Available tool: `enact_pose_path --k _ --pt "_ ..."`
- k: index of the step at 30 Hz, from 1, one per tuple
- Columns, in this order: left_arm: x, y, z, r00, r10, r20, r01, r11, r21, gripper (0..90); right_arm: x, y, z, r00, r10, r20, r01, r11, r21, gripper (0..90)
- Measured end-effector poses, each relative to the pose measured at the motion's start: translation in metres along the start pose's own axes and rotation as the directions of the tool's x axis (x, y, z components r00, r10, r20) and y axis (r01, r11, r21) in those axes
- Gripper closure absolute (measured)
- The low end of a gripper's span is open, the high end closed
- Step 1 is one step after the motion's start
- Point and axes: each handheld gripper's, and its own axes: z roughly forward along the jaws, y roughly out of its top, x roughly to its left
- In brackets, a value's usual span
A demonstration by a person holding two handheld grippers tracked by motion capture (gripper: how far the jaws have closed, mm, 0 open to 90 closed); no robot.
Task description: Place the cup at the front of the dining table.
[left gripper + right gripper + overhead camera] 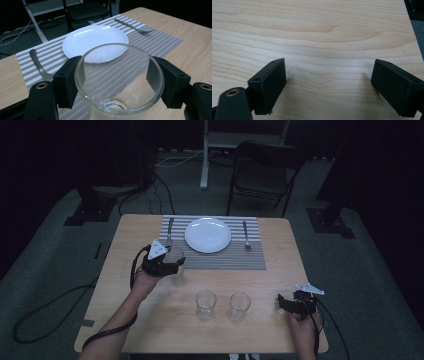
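Note:
My left gripper [175, 264] is shut on a clear drinking glass [176, 255] and holds it upright just above the near left corner of the striped placemat [240, 257]. In the left gripper view the black pads [66, 82] press both sides of the glass [140, 65], with the white plate [95, 40] beyond it. A knife [170, 232] lies left of the plate [208, 235] and a fork [246, 236] right of it. My right gripper [280, 304] rests low at the table's front right, open, with bare wood between its jaws [328, 82].
Two more empty glasses [205, 304] [239, 306] stand side by side on the wooden table [150, 330] near its front edge, between my hands. A dark folding chair [265, 170] stands behind the table. Cables trail across the floor at the left.

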Motion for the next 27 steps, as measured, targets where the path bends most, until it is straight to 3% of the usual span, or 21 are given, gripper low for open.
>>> enact_pose_path --k 9,15,19,21,23,27 --pt "0.013 0.010 0.025 0.9971 -0.049 -0.058 0.049 0.9987 0.010 28.9 0.000 0.000 0.000 1.0000 0.000 0.000 0.000 1.000 0.000 12.5" --pt "0.020 0.016 0.040 0.9955 -0.063 -0.072 0.064 0.9978 0.016 28.9 0.000 0.000 0.000 1.0000 0.000 0.000 0.000 1.000 0.000 12.5" --pt "0.028 0.021 0.054 0.9932 -0.069 -0.094 0.072 0.9967 0.037 28.9 0.000 0.000 0.000 1.0000 0.000 0.000 0.000 1.000 0.000 12.5" --pt "0.033 0.022 0.059 0.9913 -0.099 -0.087 0.102 0.9941 0.035 28.9 0.000 0.000 0.000 1.0000 0.000 0.000 0.000 1.000 -0.001 12.5" --pt "0.037 0.023 0.065 0.9887 -0.106 -0.106 0.111 0.9930 0.040 28.9 0.000 0.000 0.000 1.0000 0.000 0.000 0.000 1.000 -0.001 12.5" --pt "0.040 0.023 0.073 0.9863 -0.103 -0.129 0.111 0.9923 0.055 28.9 0.000 0.000 0.000 1.0000 -0.001 0.000 0.001 1.000 -0.001 12.5"
